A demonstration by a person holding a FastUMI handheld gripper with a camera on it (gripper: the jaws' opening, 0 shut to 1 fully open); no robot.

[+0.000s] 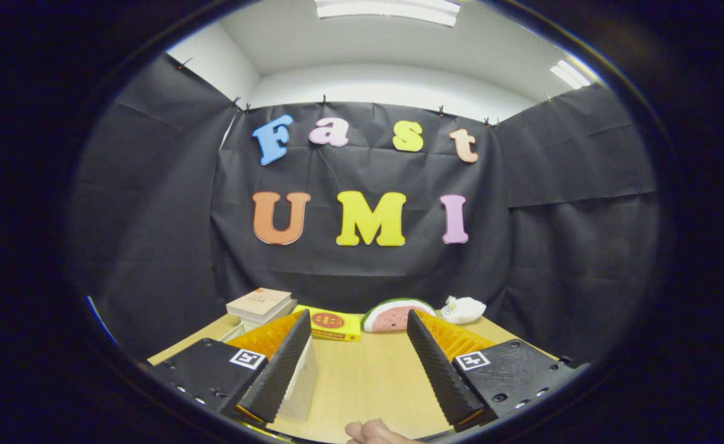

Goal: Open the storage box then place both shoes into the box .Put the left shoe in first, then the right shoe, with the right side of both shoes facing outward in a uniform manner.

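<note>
The claw is spread wide with nothing between its fingers, only bare tabletop. It is held low and about level, pointing straight at the booth's back wall. A bit of the person's hand shows at 6 o'clock, just behind the fingers. Against the inner face of the left finger, at about 8 o'clock, stands a pale translucent panel. It may be a wall or flap of the storage box, but I cannot tell for sure, and I cannot tell where the shoes lie. If it is the box, I judge it to be light, stiff, slick plastic that would skid rather than resist, so the door is best pinched at its free edge and swung gently. Shoes should be light and soft-sided, with the heel collar the firmest place to grip. Beyond the fingertips, a stack of books sits at 11 o'clock, a yellow carton just left of 12, a watermelon-slice toy just right of 12, and a white plush toy at 1 o'clock.
</note>
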